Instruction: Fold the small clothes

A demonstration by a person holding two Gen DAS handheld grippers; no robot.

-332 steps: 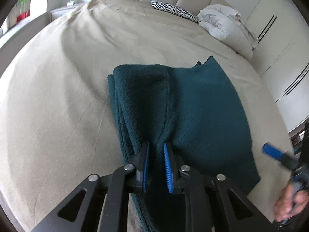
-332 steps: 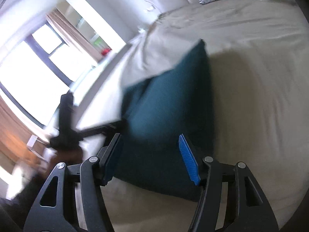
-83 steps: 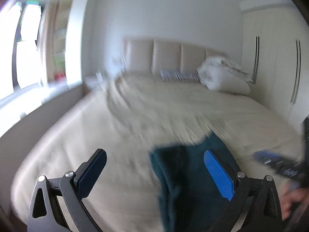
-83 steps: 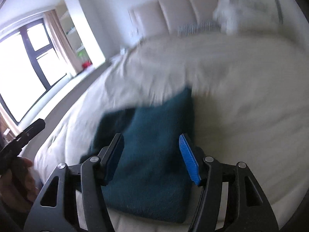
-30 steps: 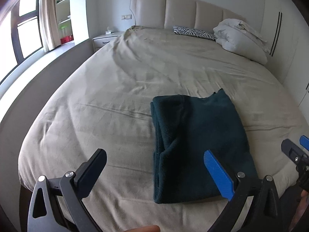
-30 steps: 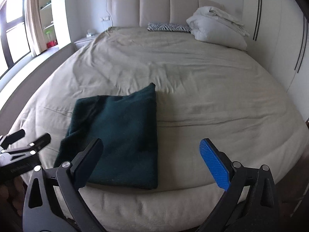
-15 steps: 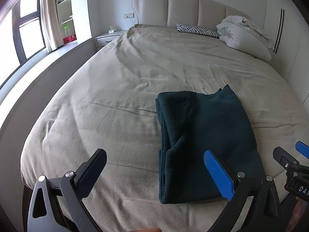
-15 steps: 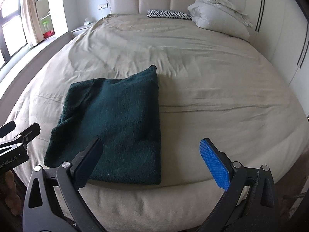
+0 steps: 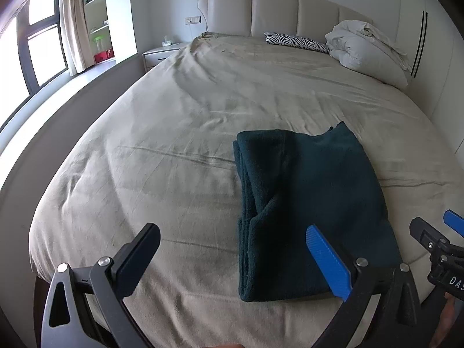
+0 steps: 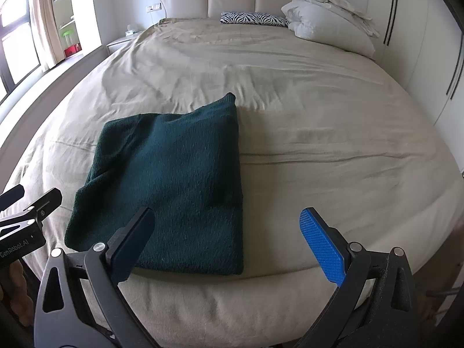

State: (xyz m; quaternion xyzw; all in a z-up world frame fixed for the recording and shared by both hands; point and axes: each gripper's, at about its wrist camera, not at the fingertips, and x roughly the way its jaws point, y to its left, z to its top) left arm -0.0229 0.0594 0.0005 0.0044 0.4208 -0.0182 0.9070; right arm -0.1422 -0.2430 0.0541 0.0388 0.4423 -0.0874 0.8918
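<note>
A dark green knitted garment (image 9: 307, 203) (image 10: 174, 185) lies folded into a rectangle near the foot edge of the beige bed (image 9: 174, 150) (image 10: 319, 133). My left gripper (image 9: 232, 249) stands open just short of the garment, slightly left of it, with nothing between its fingers. My right gripper (image 10: 226, 232) is open too, held back over the garment's near right corner and touching nothing. Each gripper shows at the edge of the other's view, the right one (image 9: 435, 237) and the left one (image 10: 26, 203).
A white duvet bundle (image 9: 368, 49) and a zebra-print pillow (image 9: 295, 40) lie at the headboard. A nightstand (image 9: 162, 52) and a window stand to the left, wardrobe doors (image 10: 429, 58) to the right. A hand (image 10: 14, 284) holds the left gripper's handle.
Both grippers let go of the garment, opened wide and drew back toward the foot of the bed. Over the last second they edged slightly closer to the folded garment.
</note>
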